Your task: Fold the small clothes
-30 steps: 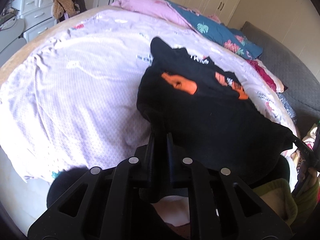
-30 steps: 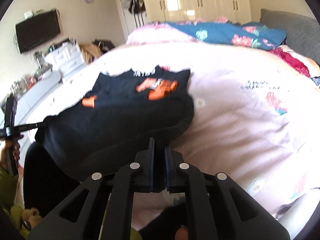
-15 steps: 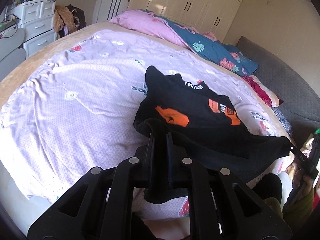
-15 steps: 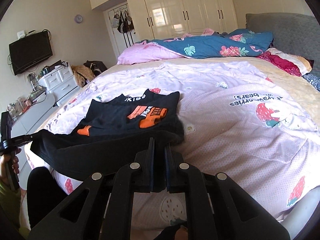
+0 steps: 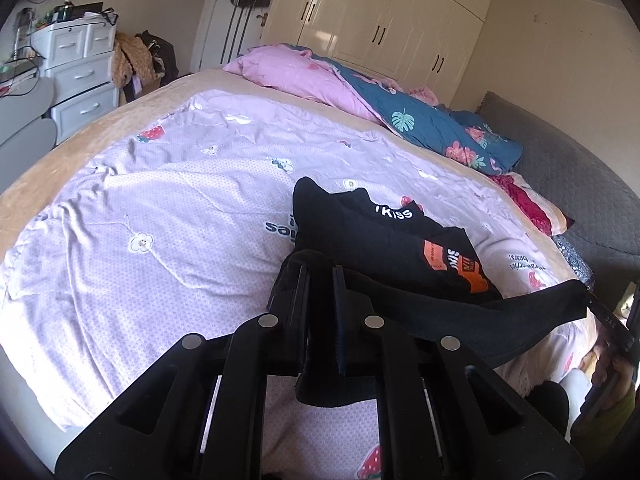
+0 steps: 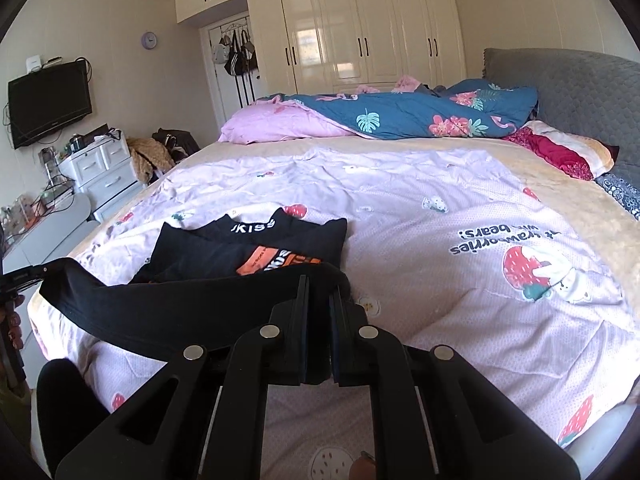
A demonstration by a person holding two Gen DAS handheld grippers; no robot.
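Note:
A black T-shirt (image 5: 380, 232) with an orange print and white lettering lies on the lilac strawberry-print sheet (image 5: 160, 208), its neck end away from me. My left gripper (image 5: 320, 268) is shut on one corner of the shirt's near hem. My right gripper (image 6: 319, 282) is shut on the other corner. The hem (image 6: 160, 308) hangs taut between them as a raised black band above the shirt (image 6: 248, 248), hiding its lower part. The right gripper (image 5: 608, 320) shows at the right edge of the left wrist view, and the left gripper (image 6: 16, 280) at the left edge of the right wrist view.
Pink and teal quilts (image 6: 380, 120) are heaped at the bed's far side, with a grey padded headboard (image 6: 580, 88) on the right. White drawers (image 6: 104, 172), a wall TV (image 6: 48, 100) and wardrobes (image 6: 360, 32) ring the room. A hand (image 5: 612, 376) holds the right gripper.
Both grippers have risen with the hem in them and tilted upward. The hem now stretches taut above the shirt, covering most of one orange patch, and more of the room shows.

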